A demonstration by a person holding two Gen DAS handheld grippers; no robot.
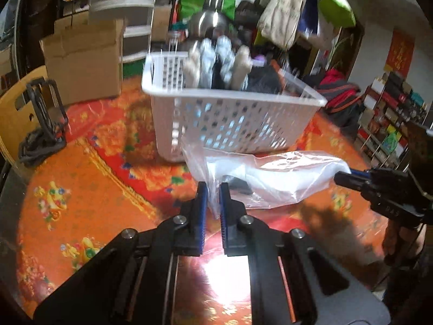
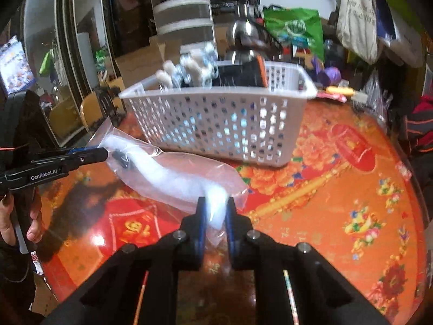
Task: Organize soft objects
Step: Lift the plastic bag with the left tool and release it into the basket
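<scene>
A clear plastic bag [image 1: 273,178] with a white soft item and a small black part inside lies stretched above the table, just in front of a white perforated basket [image 1: 230,116]. My left gripper [image 1: 213,189] is shut on one end of the bag. My right gripper [image 2: 215,205] is shut on the other end of the bag [image 2: 178,173]. The right gripper shows at the right of the left wrist view [image 1: 343,177]; the left gripper shows at the left of the right wrist view [image 2: 104,153]. The basket [image 2: 216,124] holds several rolled soft items [image 1: 216,62], white, grey and black.
The round table [image 1: 94,176] has a glossy red-orange floral cover. A cardboard box [image 1: 84,59] and a black stand [image 1: 46,116] sit at the far left. Hanging bags [image 1: 286,8], a metal kettle [image 2: 243,40] and shelves [image 1: 387,113] crowd the background.
</scene>
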